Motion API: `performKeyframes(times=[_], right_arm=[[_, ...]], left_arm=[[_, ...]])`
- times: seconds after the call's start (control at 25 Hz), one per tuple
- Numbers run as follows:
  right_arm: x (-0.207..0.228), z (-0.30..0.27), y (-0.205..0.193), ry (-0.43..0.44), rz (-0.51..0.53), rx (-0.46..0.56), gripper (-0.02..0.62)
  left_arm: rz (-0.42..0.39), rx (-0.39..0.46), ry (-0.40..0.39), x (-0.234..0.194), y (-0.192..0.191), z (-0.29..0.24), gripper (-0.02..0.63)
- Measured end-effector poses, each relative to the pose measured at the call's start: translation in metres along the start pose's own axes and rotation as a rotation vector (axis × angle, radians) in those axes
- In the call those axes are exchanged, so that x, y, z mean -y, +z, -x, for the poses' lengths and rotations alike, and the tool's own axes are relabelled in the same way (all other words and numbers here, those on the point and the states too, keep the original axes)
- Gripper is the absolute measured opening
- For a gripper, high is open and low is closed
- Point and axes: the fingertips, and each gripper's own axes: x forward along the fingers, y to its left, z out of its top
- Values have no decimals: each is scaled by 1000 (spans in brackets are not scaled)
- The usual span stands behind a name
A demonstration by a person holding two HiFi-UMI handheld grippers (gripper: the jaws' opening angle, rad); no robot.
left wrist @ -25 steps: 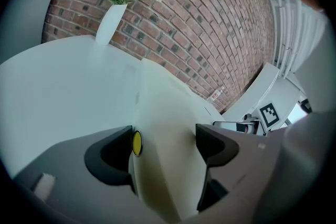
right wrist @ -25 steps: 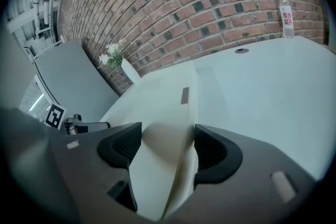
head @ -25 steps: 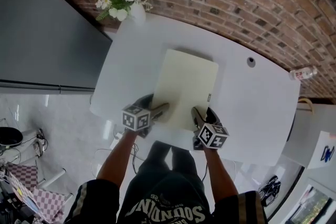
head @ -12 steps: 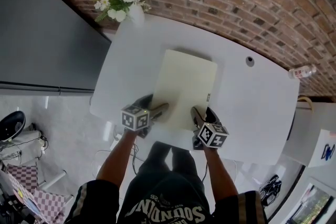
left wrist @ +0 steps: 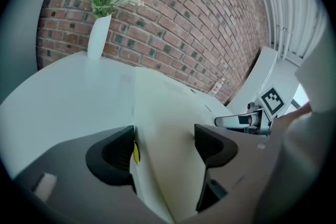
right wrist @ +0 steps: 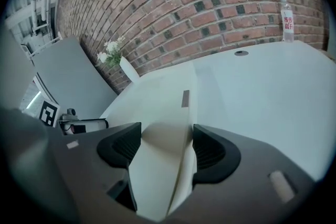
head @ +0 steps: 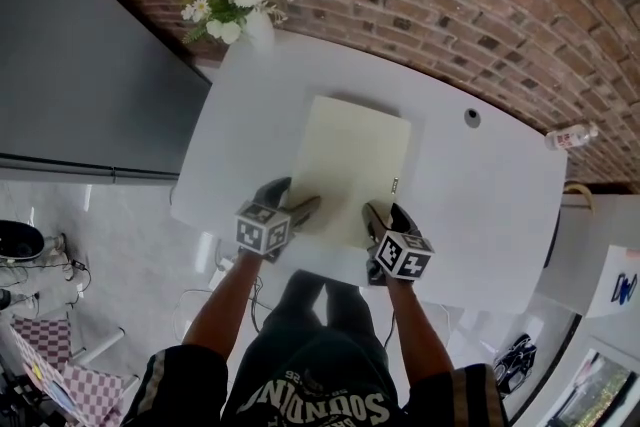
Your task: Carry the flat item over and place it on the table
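A cream flat board (head: 350, 160) lies on the white table (head: 480, 200), its near edge toward me. My left gripper (head: 305, 207) is at the board's near left corner and my right gripper (head: 378, 213) at its near right corner. In the left gripper view the board (left wrist: 163, 113) runs between the jaws of that gripper (left wrist: 164, 144), with a gap on the right side. In the right gripper view the board's corner (right wrist: 168, 107) sits between the widely spread jaws of that gripper (right wrist: 167, 147). Both stand open around the board's edge.
A white vase of flowers (head: 238, 3) stands at the table's far left corner. A cable hole (head: 472, 118) is in the table's far right part. A plastic bottle (head: 570, 137) lies by the brick wall. A grey cabinet (head: 80, 65) borders the table's left side.
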Motion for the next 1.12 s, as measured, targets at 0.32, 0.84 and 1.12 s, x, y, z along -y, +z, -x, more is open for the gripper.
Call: performKeyframes(times=[0.32,0.84,1.12], right_arm=[[7,15,8,-59,44,21,189],[0,30,29,-89,132,107,0],[-8,31,26,-99,134,115,0]], left_arm=[[6,105,60,-4,30,22,240],[-110,102,92,-3,32,22,9],[-171,80,70,4,35,18,9]])
